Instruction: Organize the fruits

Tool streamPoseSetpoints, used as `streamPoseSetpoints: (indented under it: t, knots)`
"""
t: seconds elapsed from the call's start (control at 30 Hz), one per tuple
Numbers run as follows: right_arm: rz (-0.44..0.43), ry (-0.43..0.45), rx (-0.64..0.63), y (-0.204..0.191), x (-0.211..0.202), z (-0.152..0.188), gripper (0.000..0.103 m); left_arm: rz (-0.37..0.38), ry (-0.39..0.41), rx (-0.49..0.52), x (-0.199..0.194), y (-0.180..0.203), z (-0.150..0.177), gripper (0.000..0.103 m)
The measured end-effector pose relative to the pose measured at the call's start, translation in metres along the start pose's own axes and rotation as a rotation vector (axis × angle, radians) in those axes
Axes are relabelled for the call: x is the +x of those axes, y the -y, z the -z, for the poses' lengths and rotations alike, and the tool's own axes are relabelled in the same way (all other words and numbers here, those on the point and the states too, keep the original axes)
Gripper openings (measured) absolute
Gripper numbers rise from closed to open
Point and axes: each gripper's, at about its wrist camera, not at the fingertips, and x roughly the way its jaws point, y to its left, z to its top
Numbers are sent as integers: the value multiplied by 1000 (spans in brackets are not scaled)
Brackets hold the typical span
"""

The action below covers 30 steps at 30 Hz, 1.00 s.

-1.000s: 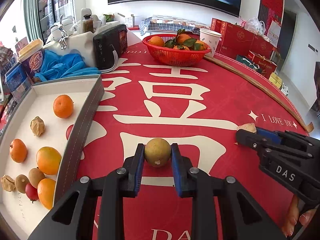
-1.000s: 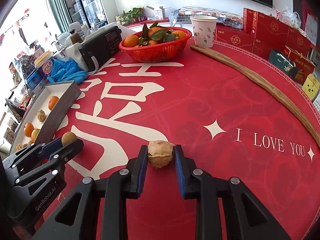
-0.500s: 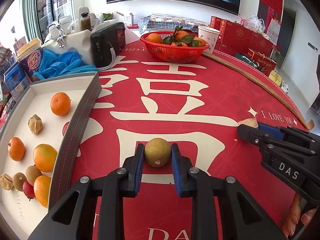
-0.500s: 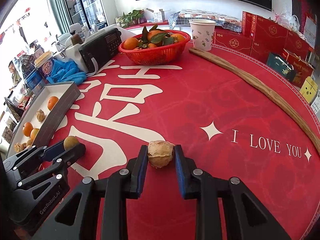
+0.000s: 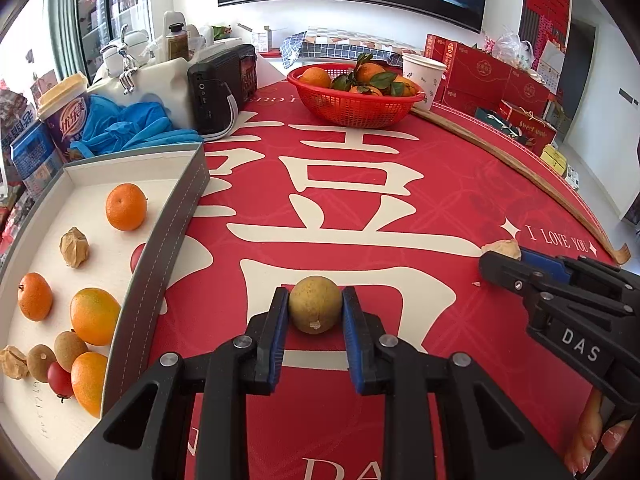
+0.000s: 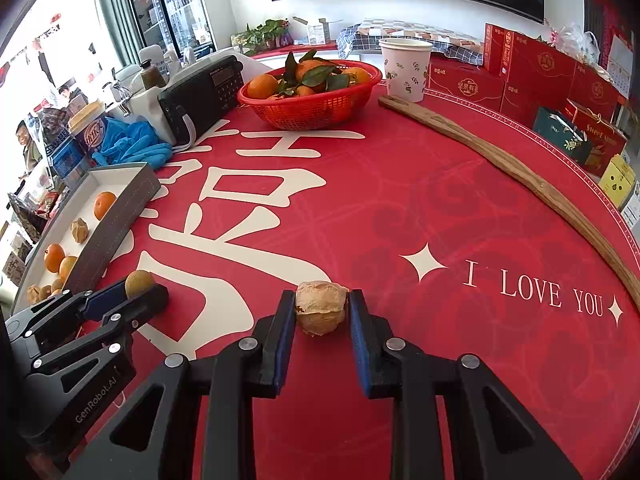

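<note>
My left gripper (image 5: 315,312) is shut on a round yellow-brown fruit (image 5: 316,309), held just above the red tablecloth to the right of the tray. It also shows in the right wrist view (image 6: 140,286). My right gripper (image 6: 321,312) is shut on a tan papery husked fruit (image 6: 320,307) over the cloth, and shows at the right of the left wrist view (image 5: 502,254). A white tray with a grey wall (image 5: 160,264) at the left holds several oranges, husked fruits, brown fruits and small red ones.
A red basket of tangerines (image 5: 354,94) stands at the back, with a paper cup (image 5: 422,80) beside it. A black radio (image 5: 222,86), blue gloves (image 5: 132,128) and bottles crowd the back left. A long wooden stick (image 6: 512,172) lies along the right edge.
Both grippers have kept hold of their fruits and lifted or drawn back slightly; the scene has shifted a little downward and away in both views.
</note>
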Motion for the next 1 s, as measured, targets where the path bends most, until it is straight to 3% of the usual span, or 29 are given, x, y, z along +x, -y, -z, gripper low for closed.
streamPoseSetpoints:
  t: [0.23, 0.47, 0.63, 1.0]
  knots:
    - [-22, 26, -11, -2, -4, -4, 28, 6, 48, -23, -15, -9, -8, 28]
    - [-42, 70, -26, -21, -16, -17, 28, -24, 157, -70, -47, -37, -18, 28]
    - [-113, 67, -75, -61, -21, -36, 28, -73, 182, -162, -57, -80, -17, 28]
    - [-212, 0, -262, -177, 0, -62, 28, -144, 138, -340, -57, -159, 3, 28]
